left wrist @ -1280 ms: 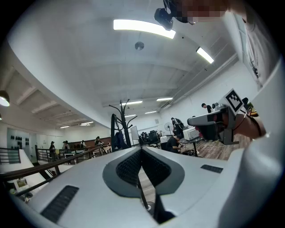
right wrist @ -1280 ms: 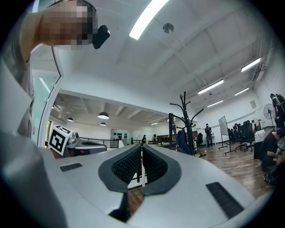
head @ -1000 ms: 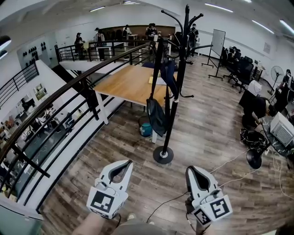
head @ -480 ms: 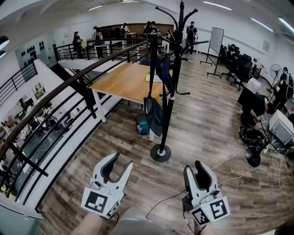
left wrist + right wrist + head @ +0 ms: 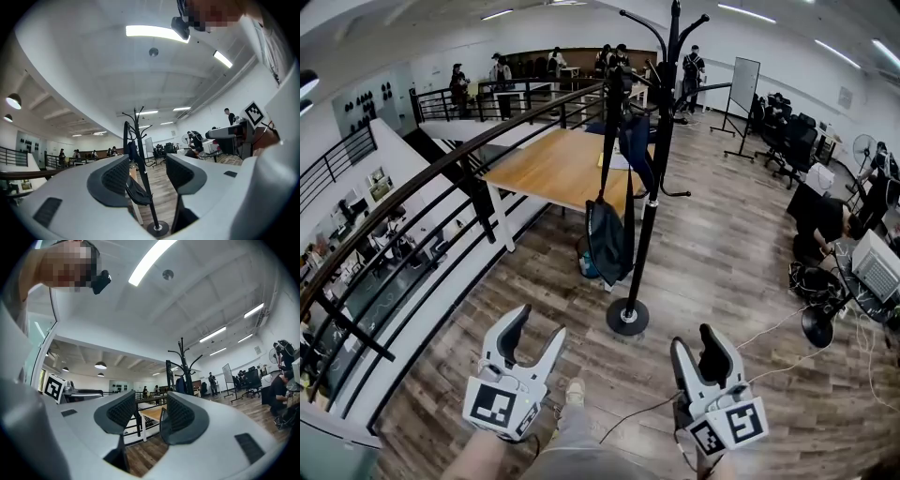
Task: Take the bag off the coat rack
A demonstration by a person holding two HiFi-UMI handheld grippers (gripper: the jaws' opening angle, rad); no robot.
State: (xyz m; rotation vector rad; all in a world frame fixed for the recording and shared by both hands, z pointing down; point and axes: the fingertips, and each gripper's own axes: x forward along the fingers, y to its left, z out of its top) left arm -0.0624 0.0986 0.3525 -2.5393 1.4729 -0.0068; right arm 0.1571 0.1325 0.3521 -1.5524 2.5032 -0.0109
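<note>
Dark fabric bag (image 5: 607, 242) hangs by its strap (image 5: 608, 150) from the tall black metal coat rack (image 5: 649, 234), well apart from the left claw (image 5: 538, 324) and right claw (image 5: 694, 339), whose jaws have just been opening and stand wide and empty, seemingly readied to take it

Head view looks steeply down; gripper views face the coat rack (image 5: 642, 253).

The coat rack (image 5: 645, 225) stands at frame centre, with the bag (image 5: 606, 241) hanging on its left side. A table (image 5: 553, 169) lies behind them, and a railing (image 5: 441, 173) runs along the frame's left.
</note>
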